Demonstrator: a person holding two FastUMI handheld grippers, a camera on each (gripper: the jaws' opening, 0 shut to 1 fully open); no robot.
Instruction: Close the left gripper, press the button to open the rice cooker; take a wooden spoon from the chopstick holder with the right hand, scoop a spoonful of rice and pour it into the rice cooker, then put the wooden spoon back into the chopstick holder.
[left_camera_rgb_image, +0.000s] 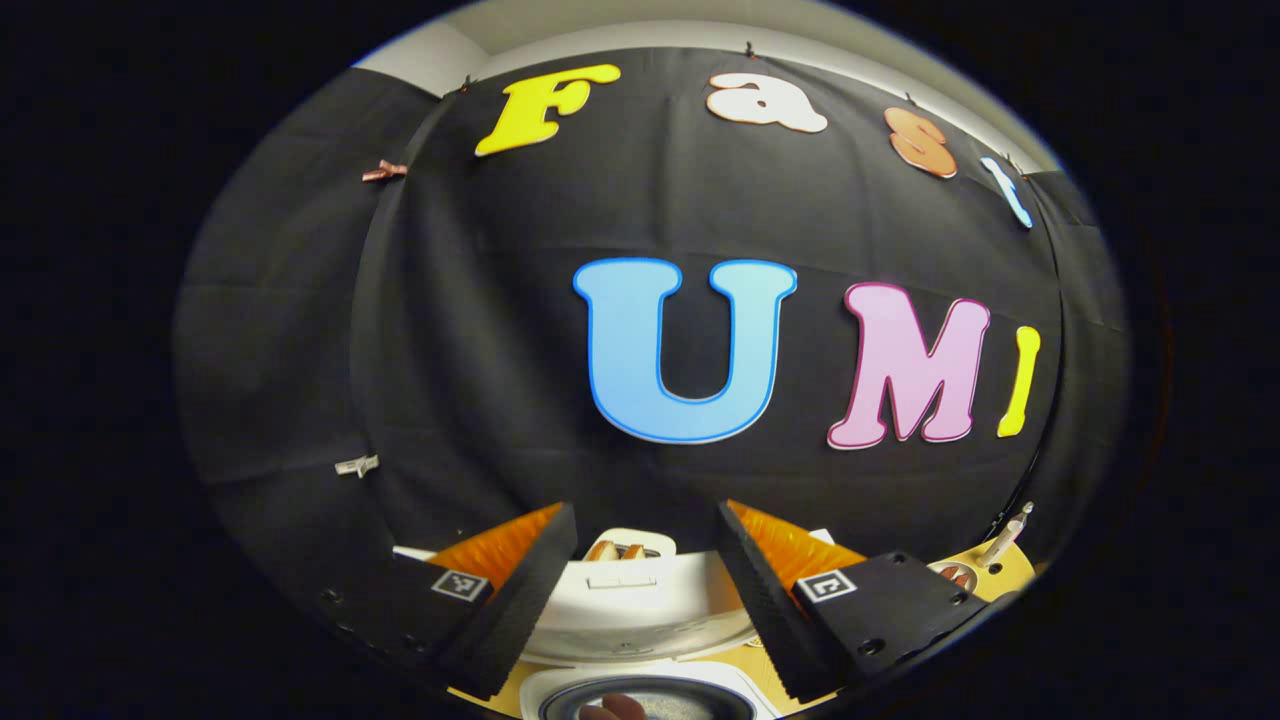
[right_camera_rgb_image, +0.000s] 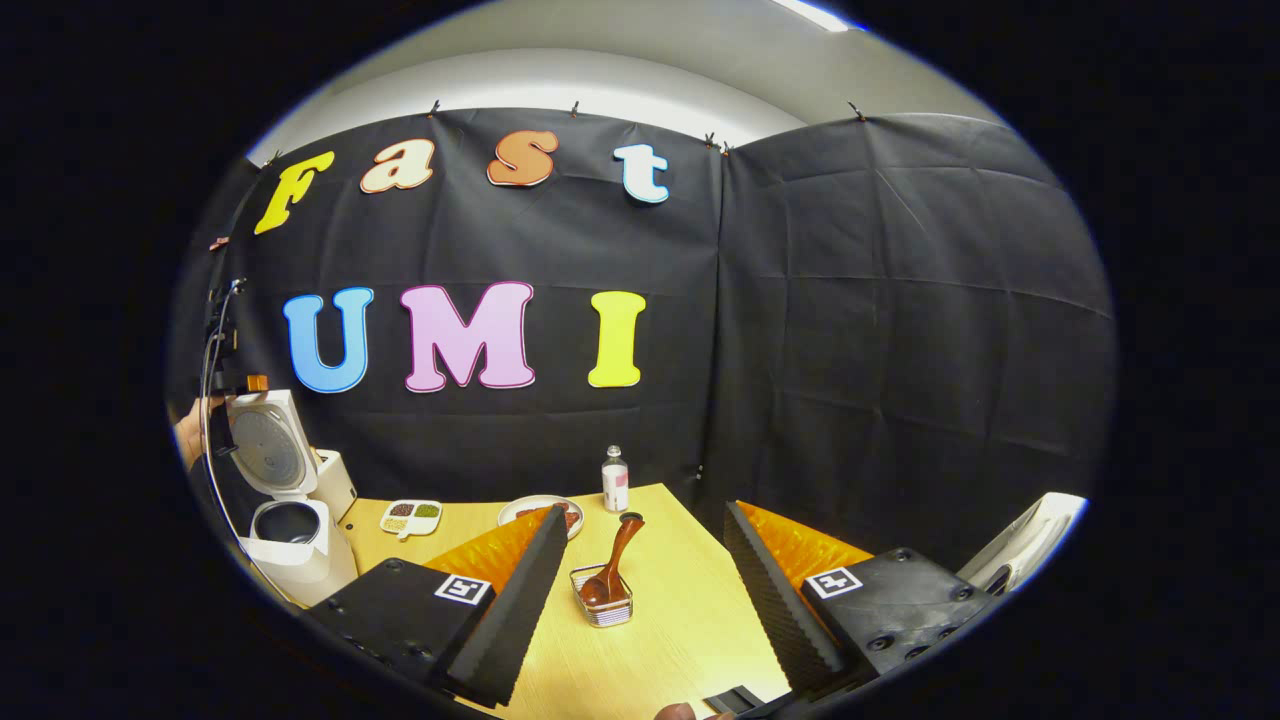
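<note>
Light: we see even, bright overhead lighting, ceiling strip (right_camera_rgb_image: 812, 14) glowing | Shadows: soft on table (right_camera_rgb_image: 680, 610) | Focus: sharp centre | Distortion: strong fisheye bending at edges.

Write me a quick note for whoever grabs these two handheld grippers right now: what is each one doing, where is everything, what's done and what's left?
Left gripper: open, empty, above the white rice cooker.
Right gripper: open, empty, aimed at the small wire chopstick holder on the yellow wooden table.
Brown wooden spoon: standing in the holder, leaning.
Done: cooker lid is up, pot exposed.
Left: take the spoon, scoop rice, pour it into the cooker, return the spoon. Small divided dish of grains sits near the cooker.
</note>
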